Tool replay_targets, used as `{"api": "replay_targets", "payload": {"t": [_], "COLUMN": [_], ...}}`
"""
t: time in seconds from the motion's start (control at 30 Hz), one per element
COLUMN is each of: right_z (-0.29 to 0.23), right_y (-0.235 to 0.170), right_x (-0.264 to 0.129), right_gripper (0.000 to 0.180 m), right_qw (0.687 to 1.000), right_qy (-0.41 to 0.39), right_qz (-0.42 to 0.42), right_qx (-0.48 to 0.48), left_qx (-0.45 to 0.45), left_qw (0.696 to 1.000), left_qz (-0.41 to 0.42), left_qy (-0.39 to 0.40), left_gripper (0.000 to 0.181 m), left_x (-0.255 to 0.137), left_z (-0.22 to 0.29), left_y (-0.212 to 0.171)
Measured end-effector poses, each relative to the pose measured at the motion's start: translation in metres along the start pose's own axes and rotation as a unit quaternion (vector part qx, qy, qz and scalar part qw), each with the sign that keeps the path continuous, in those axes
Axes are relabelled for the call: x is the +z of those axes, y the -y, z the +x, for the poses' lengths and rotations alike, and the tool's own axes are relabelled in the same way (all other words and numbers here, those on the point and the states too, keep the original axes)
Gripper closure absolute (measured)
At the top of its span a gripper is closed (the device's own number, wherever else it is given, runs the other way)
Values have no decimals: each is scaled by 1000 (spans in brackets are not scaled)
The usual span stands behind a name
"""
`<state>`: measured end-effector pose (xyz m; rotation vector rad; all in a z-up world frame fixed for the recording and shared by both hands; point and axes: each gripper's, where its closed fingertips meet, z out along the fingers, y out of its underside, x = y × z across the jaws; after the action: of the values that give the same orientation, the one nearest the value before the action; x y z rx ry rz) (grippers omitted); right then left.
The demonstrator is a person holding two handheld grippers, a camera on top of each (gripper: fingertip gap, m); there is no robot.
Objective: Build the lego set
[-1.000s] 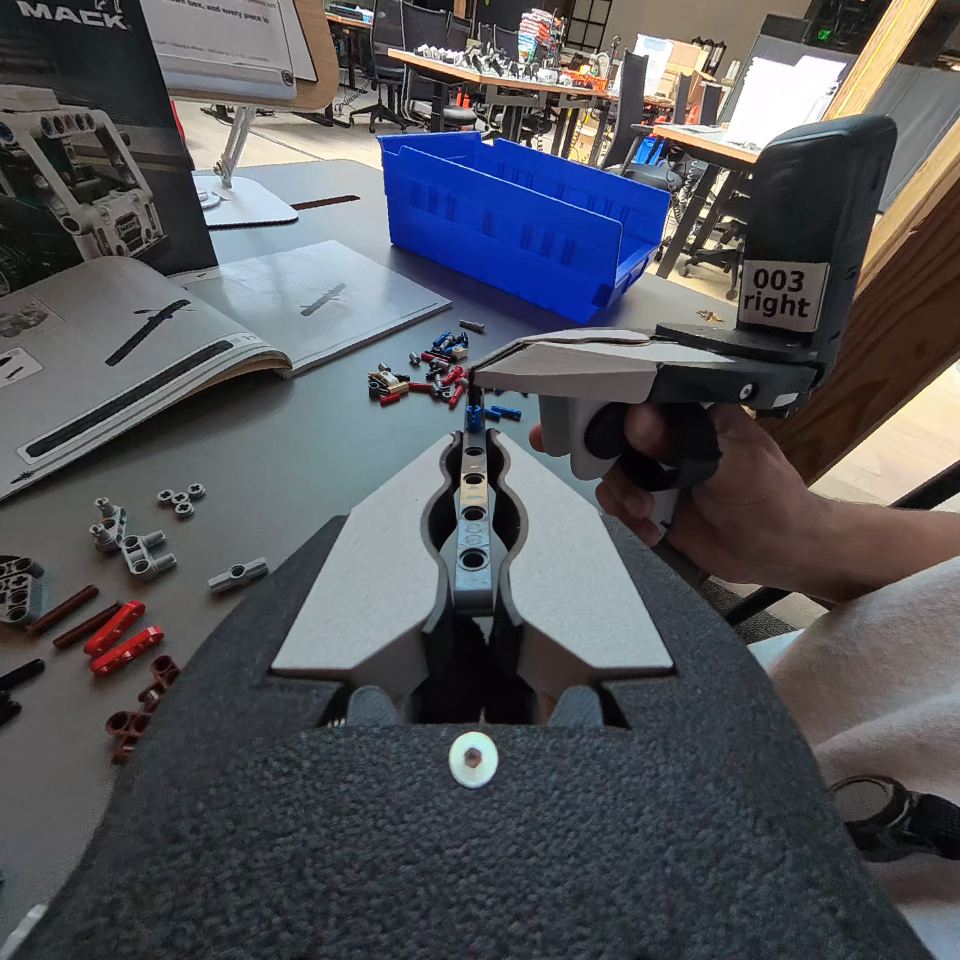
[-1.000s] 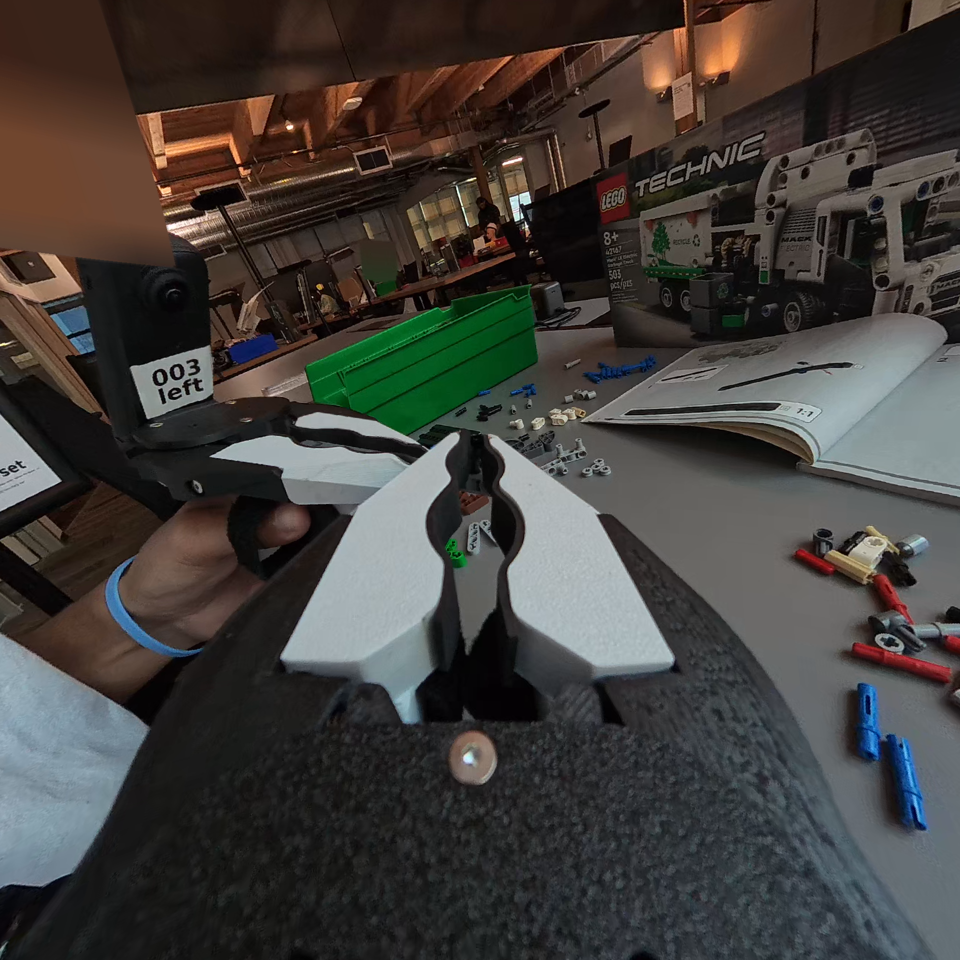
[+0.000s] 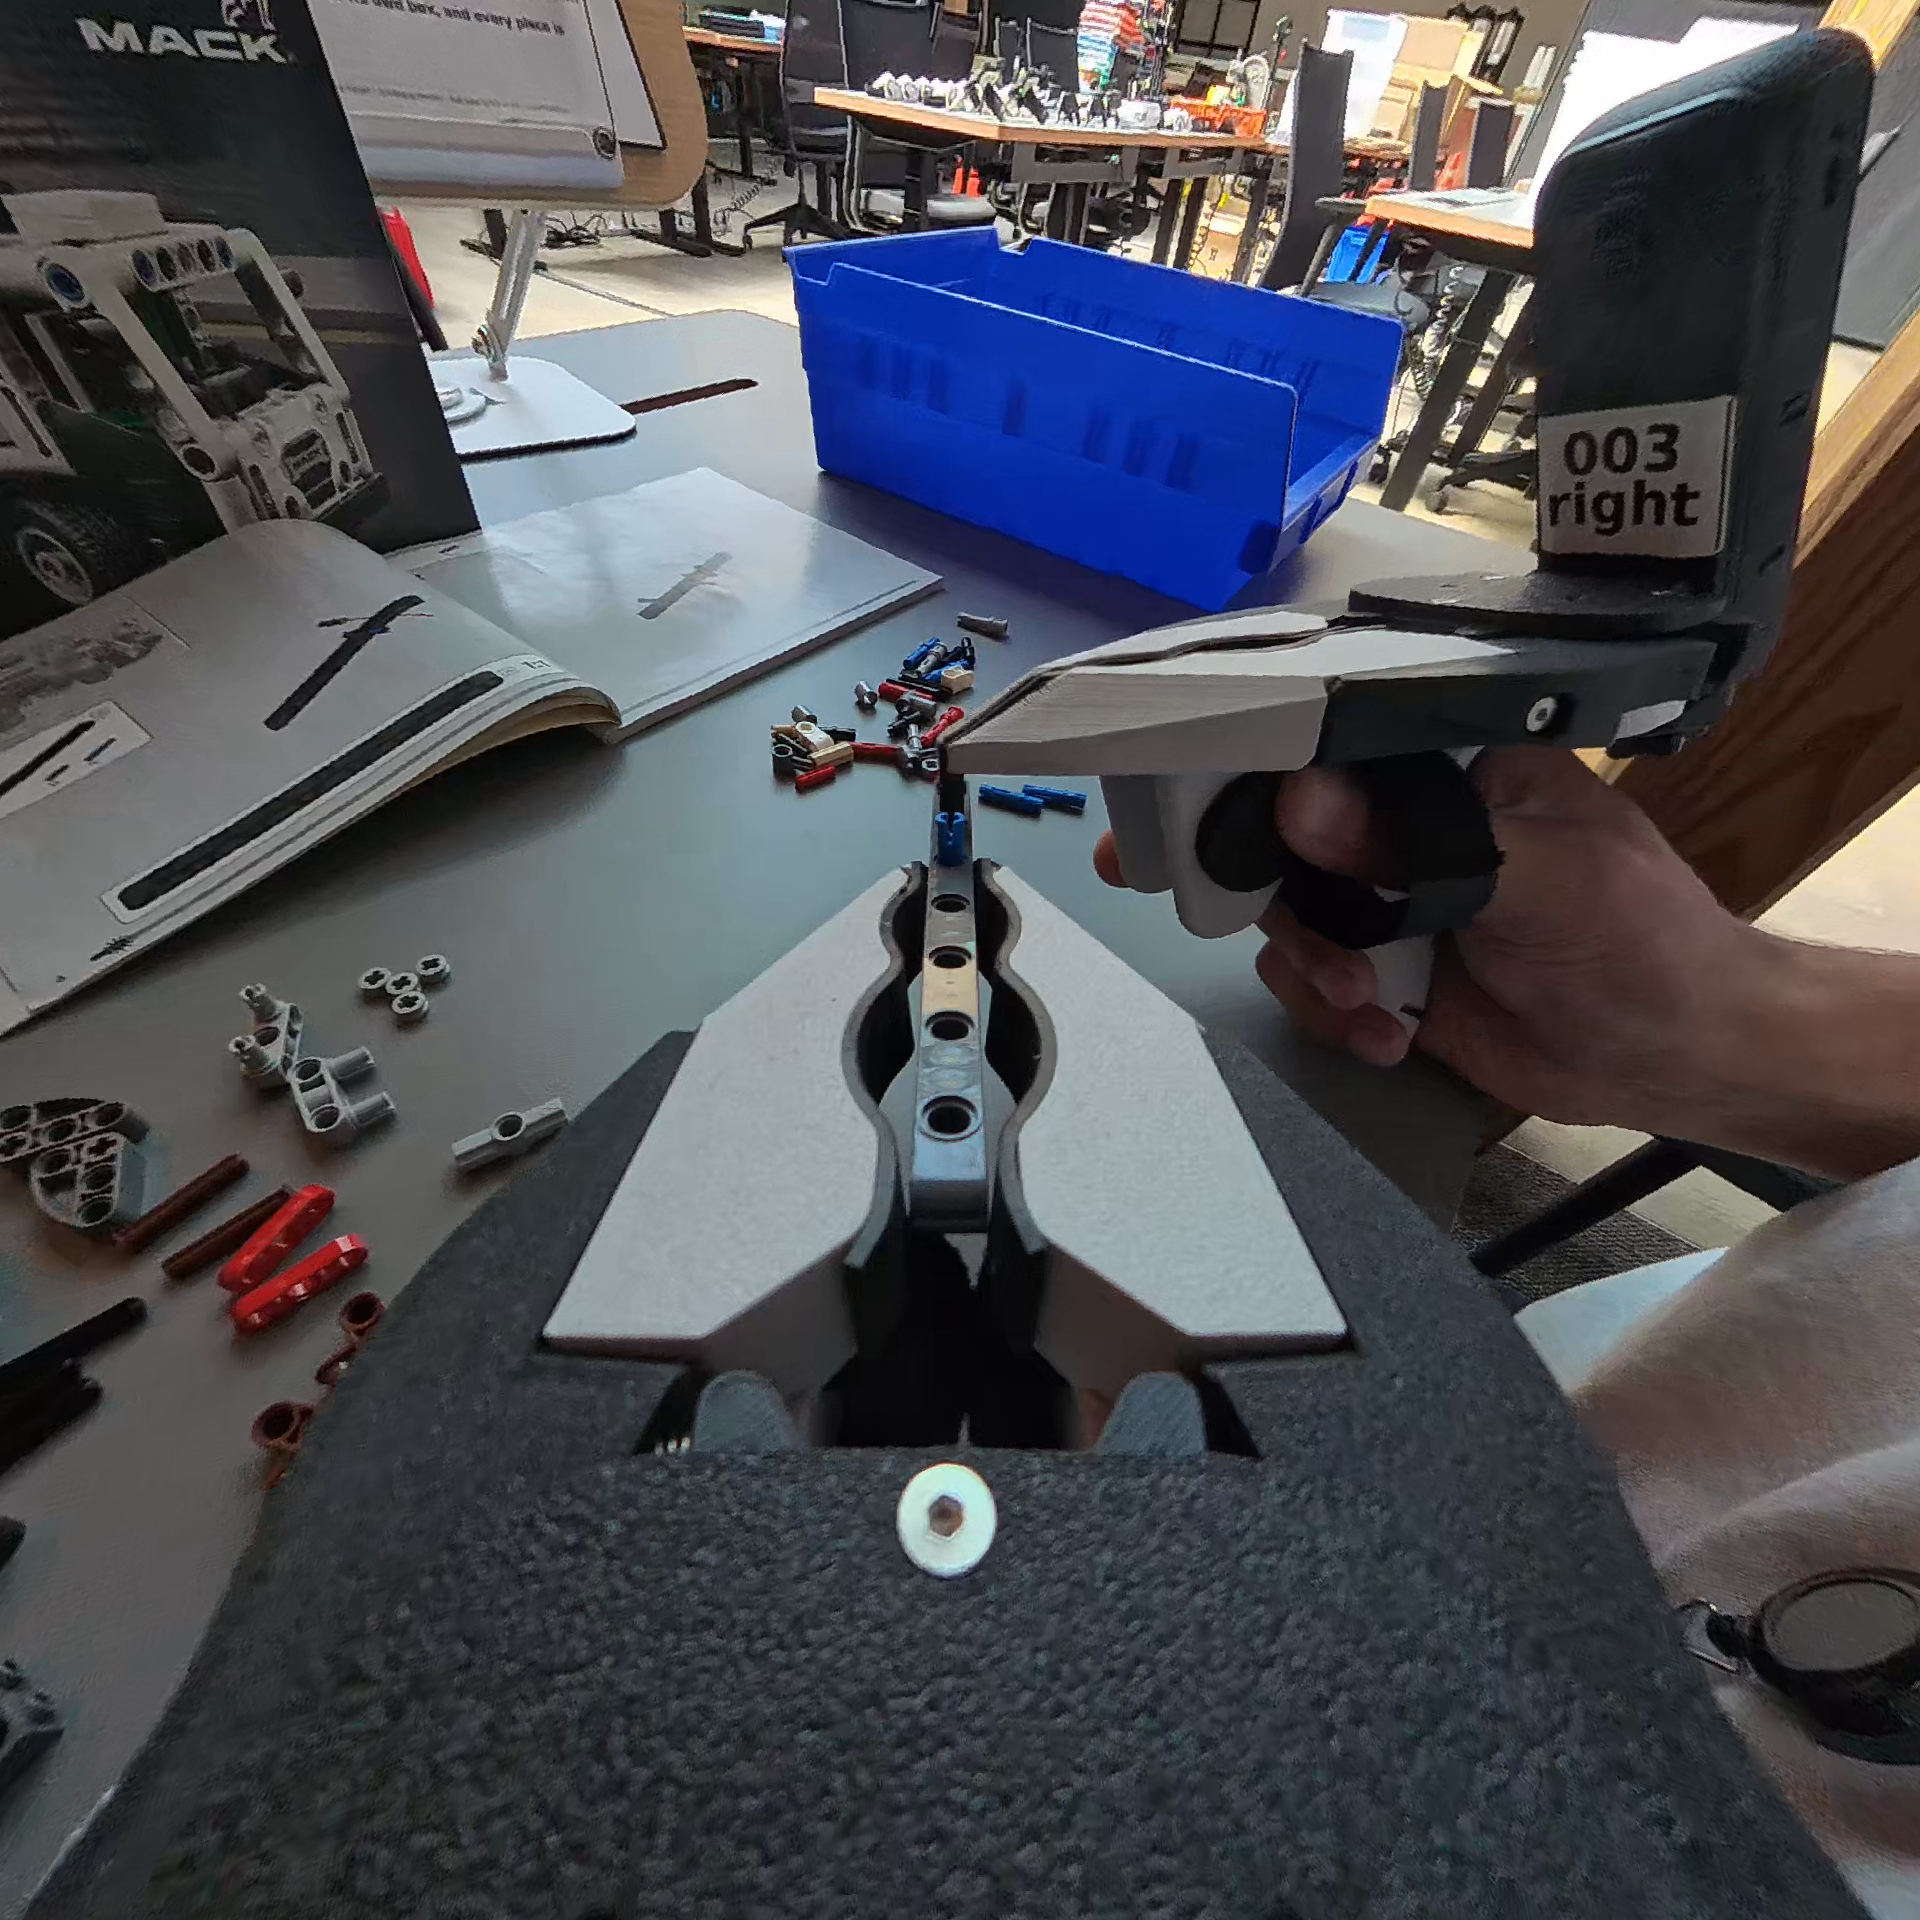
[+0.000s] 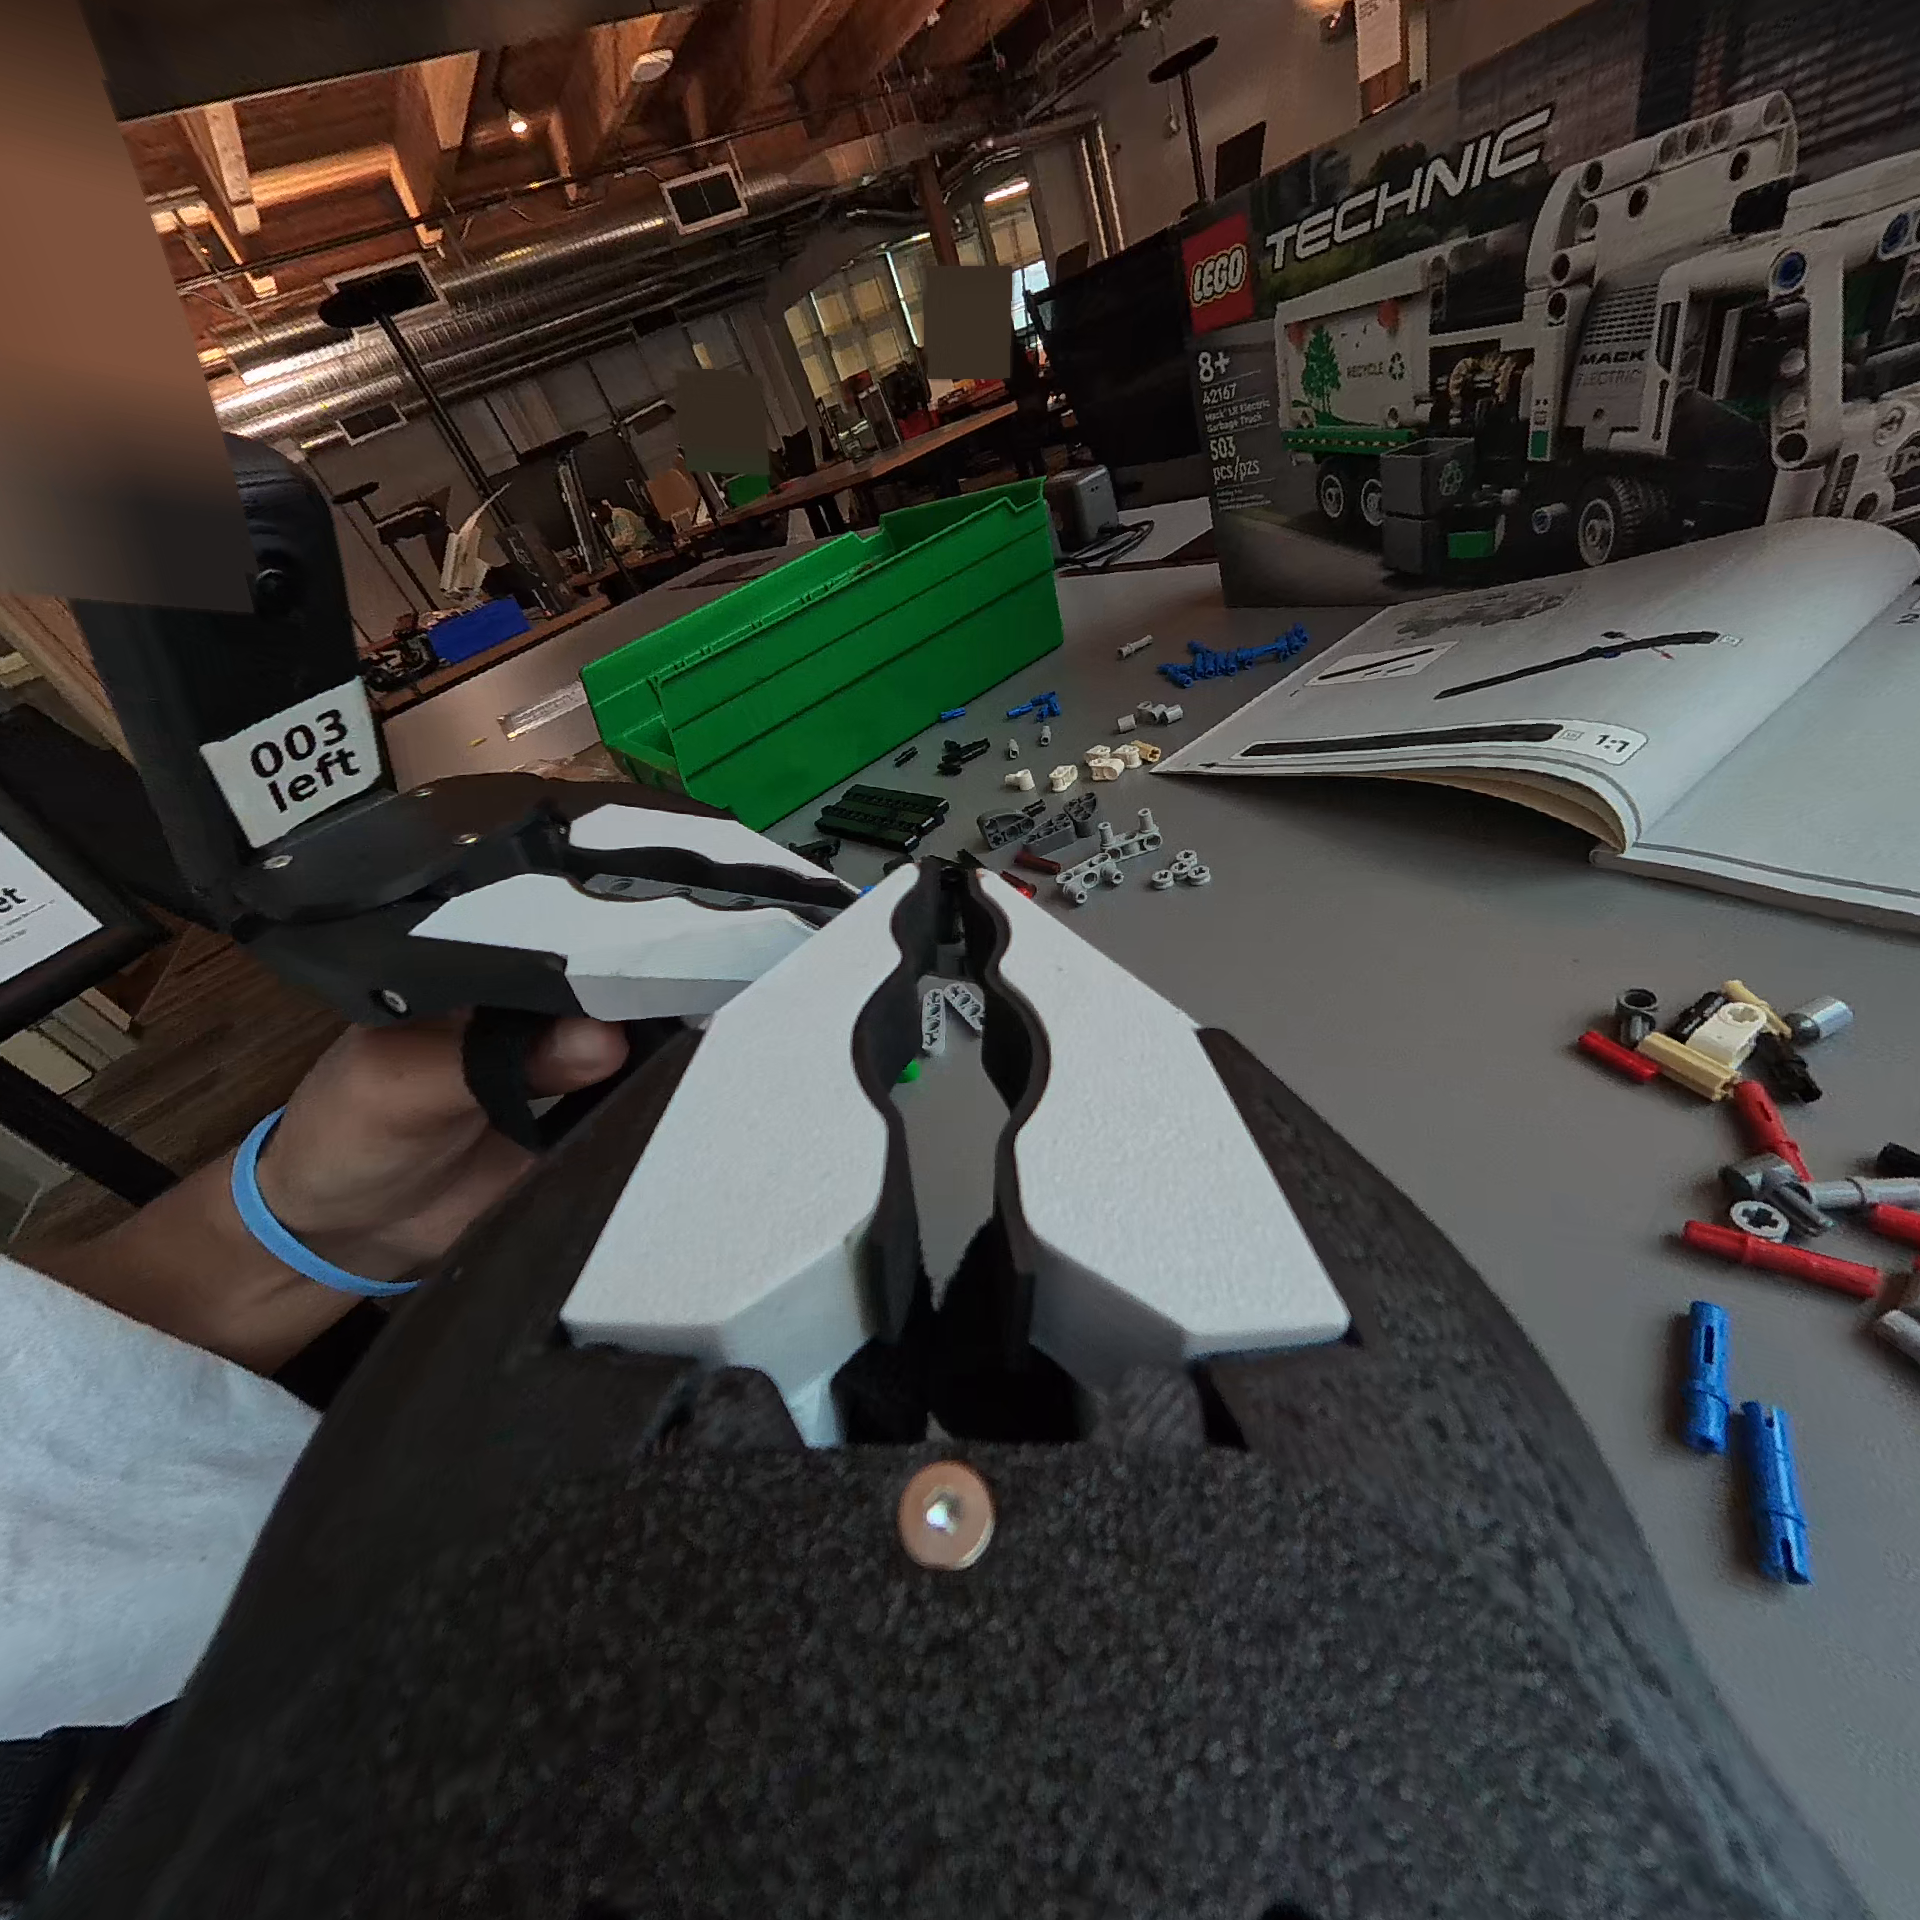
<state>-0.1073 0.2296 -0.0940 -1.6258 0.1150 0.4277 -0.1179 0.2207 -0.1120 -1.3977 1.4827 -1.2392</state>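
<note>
Left gripper [image 3: 951, 894] clamps a dark holed beam [image 3: 948, 1039], long axis running forward along its fingers. Right gripper [image 3: 951, 753], pinching a small black pin [image 3: 951, 795], sits directly over the beam's far end, beside its blue pin [image 3: 949, 836].

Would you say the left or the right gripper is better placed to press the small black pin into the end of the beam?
Right. The right gripper pinches the black pin just above the blue pin at the beam's tip, while the left gripper is clamping the dark grey beam.
</note>
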Motion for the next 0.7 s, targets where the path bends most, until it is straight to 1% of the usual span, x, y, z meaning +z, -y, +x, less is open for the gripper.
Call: {"api": "replay_targets", "payload": {"t": [0.13, 0.3, 0.37, 0.53, 0.7], "right_z": [3, 7, 7, 8, 11], "right_y": [-4, -10, -11, -14, -19], "right_x": [0, -1, -3, -2, -2], "right_gripper": [177, 177, 177, 177, 177], "right_qw": [1000, 999, 999, 998, 997], "right_qy": [-5, -20, -16, -8, -14], "right_qz": [-15, -36, -37, -47, -65], "right_qx": [10, 8, 18, 36, 42], "left_qx": [29, 43, 45, 85, 102], "left_qw": [999, 997, 998, 995, 993], "left_qz": [-4, -10, -12, -27, -35], "left_qy": [28, 57, 50, 51, 49], "left_gripper": [174, 174, 173, 173, 173], "left_x": [2, 5, 5, 7, 9], "left_z": [-1, -4, -3, -2, 1], "left_y": [-3, -7, -7, -12, -15]}}
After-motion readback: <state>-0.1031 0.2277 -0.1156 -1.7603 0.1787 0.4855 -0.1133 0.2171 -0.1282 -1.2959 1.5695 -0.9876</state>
